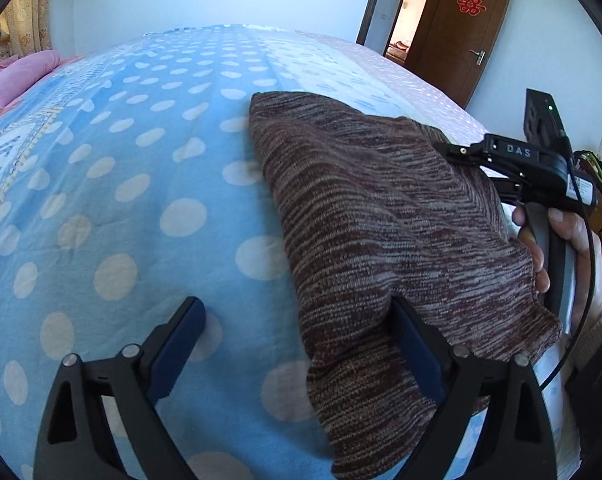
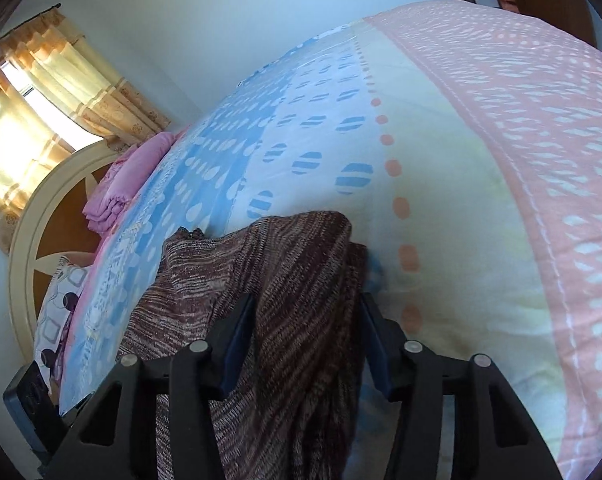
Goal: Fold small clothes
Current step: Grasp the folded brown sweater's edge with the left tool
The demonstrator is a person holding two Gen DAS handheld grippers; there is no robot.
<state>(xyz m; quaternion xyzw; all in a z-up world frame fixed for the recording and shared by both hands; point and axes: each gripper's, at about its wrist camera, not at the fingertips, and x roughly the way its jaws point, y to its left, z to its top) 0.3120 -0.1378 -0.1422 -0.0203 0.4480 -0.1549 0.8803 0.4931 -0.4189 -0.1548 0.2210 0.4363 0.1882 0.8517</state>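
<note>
A brown-and-cream knit garment (image 1: 381, 220) lies folded on the blue polka-dot bed sheet (image 1: 121, 200). My left gripper (image 1: 297, 320) is open; its right finger rests on the garment's near edge and its left finger is over bare sheet. In the right wrist view the same garment (image 2: 301, 300) drapes between the fingers of my right gripper (image 2: 305, 320), whose jaws stand apart around the bunched cloth without pinching it. The right gripper also shows in the left wrist view (image 1: 461, 150), at the garment's far right edge, held by a hand.
Pink folded bedding (image 2: 125, 184) and a patterned pillow (image 2: 57, 304) lie at the head of the bed by the round headboard (image 2: 41, 220). A pink band of the sheet (image 2: 541, 160) runs along the bed's right side. A brown door (image 1: 461, 28) stands beyond.
</note>
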